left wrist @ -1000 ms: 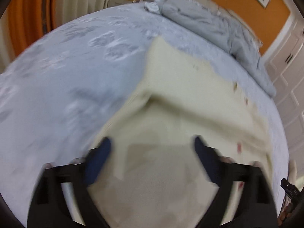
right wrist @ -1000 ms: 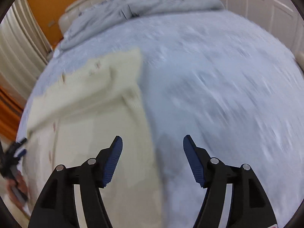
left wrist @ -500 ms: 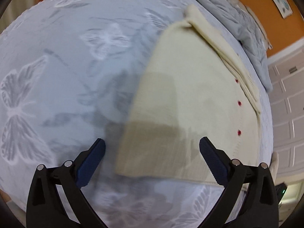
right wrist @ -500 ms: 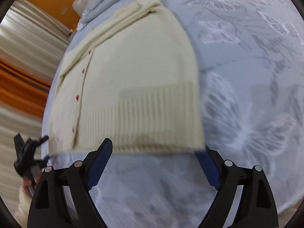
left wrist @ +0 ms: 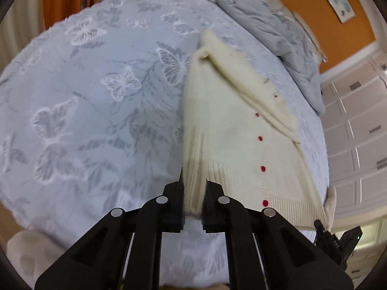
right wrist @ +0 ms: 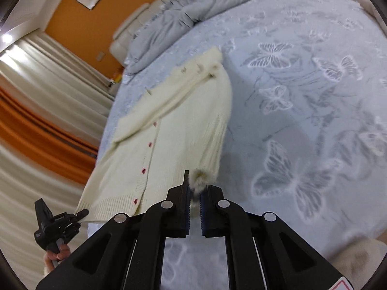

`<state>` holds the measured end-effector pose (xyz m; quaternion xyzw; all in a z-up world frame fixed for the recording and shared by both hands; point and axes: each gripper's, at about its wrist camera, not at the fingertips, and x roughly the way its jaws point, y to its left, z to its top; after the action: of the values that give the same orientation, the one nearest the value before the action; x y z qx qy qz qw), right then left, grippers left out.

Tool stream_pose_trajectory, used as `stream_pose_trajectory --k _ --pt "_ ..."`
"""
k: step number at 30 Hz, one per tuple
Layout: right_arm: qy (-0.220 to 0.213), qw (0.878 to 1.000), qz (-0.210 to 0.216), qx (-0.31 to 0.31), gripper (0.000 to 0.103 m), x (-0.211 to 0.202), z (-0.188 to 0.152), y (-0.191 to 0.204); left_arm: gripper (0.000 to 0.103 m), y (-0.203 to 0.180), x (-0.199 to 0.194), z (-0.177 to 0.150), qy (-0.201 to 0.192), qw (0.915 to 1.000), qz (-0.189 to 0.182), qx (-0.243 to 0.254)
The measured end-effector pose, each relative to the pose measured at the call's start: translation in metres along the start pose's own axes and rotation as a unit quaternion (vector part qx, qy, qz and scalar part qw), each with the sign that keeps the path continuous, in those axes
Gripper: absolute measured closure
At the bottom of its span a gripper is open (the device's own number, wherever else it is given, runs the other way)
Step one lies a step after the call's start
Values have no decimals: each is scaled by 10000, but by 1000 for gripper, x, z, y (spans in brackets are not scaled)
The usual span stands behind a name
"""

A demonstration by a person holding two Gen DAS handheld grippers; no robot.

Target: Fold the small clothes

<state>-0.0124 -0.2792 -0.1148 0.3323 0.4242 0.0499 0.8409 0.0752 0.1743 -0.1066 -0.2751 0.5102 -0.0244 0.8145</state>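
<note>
A small cream knit cardigan (left wrist: 232, 130) with red buttons lies on a pale blue bed with a butterfly pattern; it also shows in the right wrist view (right wrist: 169, 130). My left gripper (left wrist: 193, 193) is shut on the left corner of its ribbed hem. My right gripper (right wrist: 194, 188) is shut on the right hem corner, which bunches between the pads. The hem is lifted and stretched between the two grippers. The other gripper shows at each view's edge: the right gripper (left wrist: 336, 239) and the left gripper (right wrist: 58, 222).
A rumpled grey duvet (left wrist: 273, 24) lies at the head of the bed (left wrist: 72, 111), also seen in the right wrist view (right wrist: 193, 2). Orange wall and white wardrobe doors (left wrist: 358, 133) stand beyond. Curtains (right wrist: 36, 111) hang at the left.
Both grippers were open over the hem; they have now closed on its two corners and lifted the hem edge off the bed.
</note>
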Motion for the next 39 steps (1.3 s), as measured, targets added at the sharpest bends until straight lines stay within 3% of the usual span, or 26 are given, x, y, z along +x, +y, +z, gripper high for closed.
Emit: stream_pose_trajectory --k 4,8,10,12,16,19,21,24,27,31,34,36,37,39 --pt "328 9992 -89 -200 97 -39 -34 -7 95 12 -37 -61 285 9994 -48 165" --pt "839 9937 -51 -745 97 -87 -90 -12 95 28 -81 -125 527 9979 29 383" --pt "1098 9871 300 -1125 97 -114 -121 -13 95 30 -104 -158 651 9968 13 467" --pt "1511 9732 626 -1617 97 -135 -147 -11 95 30 -121 -181 771 9955 -75 546" --pt "2078 9518 515 -2194 97 -159 -163 -3 95 24 -154 -204 819 9943 -50 674" --pt "1692 9591 555 -2200 97 -174 -138 11 95 13 -169 -189 537 9966 -199 597" --pt "1187 9686 712 -2063 97 -174 -107 18 95 -2 -168 -160 239 9965 -433 668" --pt "317 9808 809 -1748 97 -147 -49 21 95 -28 -138 -102 -179 9954 -194 917" --pt "-34 9886 549 -1400 97 -90 -8 16 94 -42 -94 -53 -379 9950 73 917" --pt "229 9964 99 -814 96 -11 14 -12 94 -25 -6 -8 -41 9980 373 504" --pt "590 9960 -296 -595 91 36 11 -32 94 -6 36 -6 155 9976 605 290" --pt "617 9961 -375 -514 84 42 8 -39 86 4 49 -8 107 9980 563 248" --pt "544 9968 -351 -459 62 38 8 -41 82 9 49 -9 30 9985 514 206" --pt "137 9979 -465 -431 36 20 9 -44 36 12 37 -11 -207 9986 453 198"
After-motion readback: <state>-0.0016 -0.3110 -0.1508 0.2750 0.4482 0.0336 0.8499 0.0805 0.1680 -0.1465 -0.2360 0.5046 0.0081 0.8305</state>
